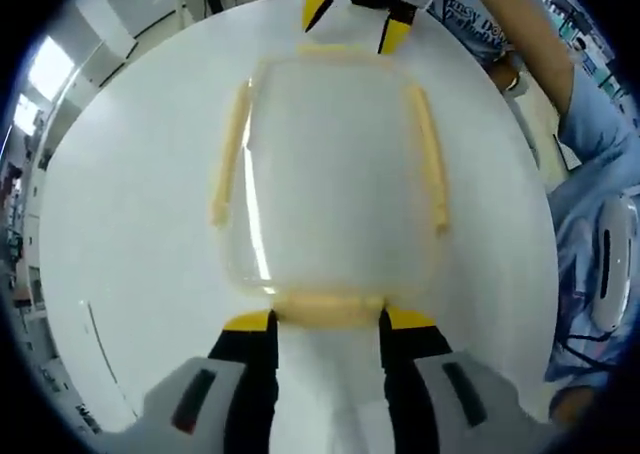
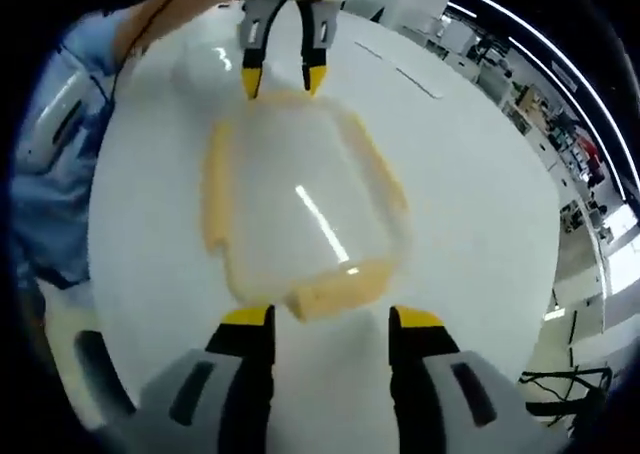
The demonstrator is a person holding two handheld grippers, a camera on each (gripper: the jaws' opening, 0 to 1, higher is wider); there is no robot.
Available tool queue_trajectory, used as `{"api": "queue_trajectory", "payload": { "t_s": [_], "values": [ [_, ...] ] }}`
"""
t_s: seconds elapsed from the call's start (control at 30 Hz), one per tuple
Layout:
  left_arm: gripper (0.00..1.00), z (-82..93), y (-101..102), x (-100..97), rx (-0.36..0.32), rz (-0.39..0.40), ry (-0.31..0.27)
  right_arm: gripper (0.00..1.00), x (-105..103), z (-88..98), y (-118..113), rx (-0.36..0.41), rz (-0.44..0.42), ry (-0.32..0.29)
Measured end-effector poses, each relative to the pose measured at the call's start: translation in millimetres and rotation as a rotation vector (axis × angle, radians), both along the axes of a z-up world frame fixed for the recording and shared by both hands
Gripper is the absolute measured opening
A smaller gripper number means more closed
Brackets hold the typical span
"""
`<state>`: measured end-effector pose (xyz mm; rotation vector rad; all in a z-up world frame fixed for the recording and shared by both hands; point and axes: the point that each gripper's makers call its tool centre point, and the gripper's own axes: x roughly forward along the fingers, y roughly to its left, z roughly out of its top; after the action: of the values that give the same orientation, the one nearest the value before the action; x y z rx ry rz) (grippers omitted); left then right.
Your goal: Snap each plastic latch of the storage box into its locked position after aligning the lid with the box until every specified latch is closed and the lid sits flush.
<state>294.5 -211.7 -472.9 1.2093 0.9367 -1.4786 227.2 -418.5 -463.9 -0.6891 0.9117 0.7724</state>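
Note:
A clear storage box (image 1: 335,184) with its lid on stands on a white round table (image 1: 130,224). Pale yellow latches run along its sides (image 1: 228,154) (image 1: 430,159). My left gripper (image 1: 330,320) is open, its yellow tips standing either side of the near end latch (image 1: 328,307). My right gripper (image 1: 355,12) shows at the far end. In the right gripper view the box (image 2: 295,199) lies ahead and its near end latch (image 2: 340,287) sticks out, tilted. My right gripper (image 2: 330,320) is open just short of it. The left gripper (image 2: 283,74) sits open at the far latch.
A person in a blue shirt (image 1: 590,124) stands at the table's edge, also seen as a blue sleeve (image 2: 50,174). Bare white tabletop (image 2: 480,224) surrounds the box. Workshop benches and equipment (image 2: 560,124) lie beyond the table.

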Motion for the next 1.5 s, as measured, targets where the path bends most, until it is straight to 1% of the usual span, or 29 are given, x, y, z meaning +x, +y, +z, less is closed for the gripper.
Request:
{"api": "queue_trajectory", "payload": {
  "t_s": [0.07, 0.2, 0.3, 0.33, 0.4, 0.43, 0.47, 0.5, 0.63, 0.67, 0.73, 0.9, 1.0, 1.07, 1.23, 1.3, 1.4, 1.5],
  "values": [
    [0.39, 0.0, -0.3, -0.1, -0.003, -0.005, 0.001, 0.46, 3.5, -0.8, -0.2, 0.007, 0.018, 0.028],
    [0.39, 0.5, -1.4, -0.4, -0.006, -0.018, 0.002, 0.5, 9.8, -2.1, -0.5, 0.006, 0.041, 0.077],
    [0.39, 0.7, -2.1, -0.9, -0.008, -0.028, 0.001, 0.51, 10.5, -4.5, 2.7, -0.006, 0.09, 0.143],
    [0.39, 0.7, -2.1, -0.8, -0.01, -0.029, 0.001, 0.51, 10.8, -4.7, 3.6, -0.011, 0.098, 0.152],
    [0.39, 0.9, -1.9, -0.8, -0.016, -0.029, 0.003, 0.48, 9.2, -5.9, 6.7, -0.021, 0.125, 0.187],
    [0.39, 1.0, -1.7, -0.8, -0.022, -0.03, 0.005, 0.45, 6.8, -6.6, 8.8, -0.02, 0.144, 0.208],
    [0.39, 1.1, -1.7, -0.7, -0.028, -0.032, 0.007, 0.4, 2.5, -7.4, 12.5, -0.011, 0.176, 0.242],
    [0.39, 1.3, -1.6, -0.6, -0.034, -0.036, 0.009, 0.41, 6.3, -7.0, 13.0, -0.015, 0.179, 0.229],
    [0.4, 1.7, -3.3, -0.6, -0.064, -0.053, 0.018, 0.41, 8.4, -6.9, 18.1, -0.033, 0.246, 0.245],
    [0.4, 1.9, -3.0, -0.2, -0.063, -0.063, 0.018, 0.41, 8.8, -6.8, 20.4, -0.032, 0.258, 0.244],
    [0.4, 4.3, -1.6, 0.1, -0.083, -0.066, 0.024, 0.41, 7.7, -6.6, 19.2, -0.049, 0.256, 0.256],
    [0.4, 6.6, -0.9, -1.3, -0.126, -0.066, 0.037, 0.41, 8.3, -6.1, 19.2, -0.052, 0.254, 0.26],
    [0.4, 7.1, -3.0, -2.3, -0.14, -0.072, 0.04, 0.41, 8.7, -6.2, 19.5, -0.078, 0.245, 0.275],
    [0.4, 7.0, -3.3, -2.3, -0.139, -0.066, 0.038, 0.41, 8.6, -6.5, 19.2, -0.116, 0.242, 0.289],
    [0.41, 6.3, -3.7, -2.5, -0.147, -0.059, 0.041, 0.4, 8.6, -7.2, 20.0, -0.163, 0.246, 0.314],
    [0.41, 6.5, -3.4, -2.9, -0.16, -0.063, 0.044, 0.4, 7.9, -7.3, 18.4, -0.168, 0.249, 0.315],
    [0.41, 6.6, -3.9, -2.9, -0.194, -0.061, 0.058, 0.4, 6.8, -7.3, 17.9, -0.154, 0.247, 0.306],
    [0.4, 5.7, -5.2, -3.2, -0.202, -0.059, 0.061, 0.4, 6.4, -7.4, 17.6, -0.139, 0.246, 0.3]
  ]
}}
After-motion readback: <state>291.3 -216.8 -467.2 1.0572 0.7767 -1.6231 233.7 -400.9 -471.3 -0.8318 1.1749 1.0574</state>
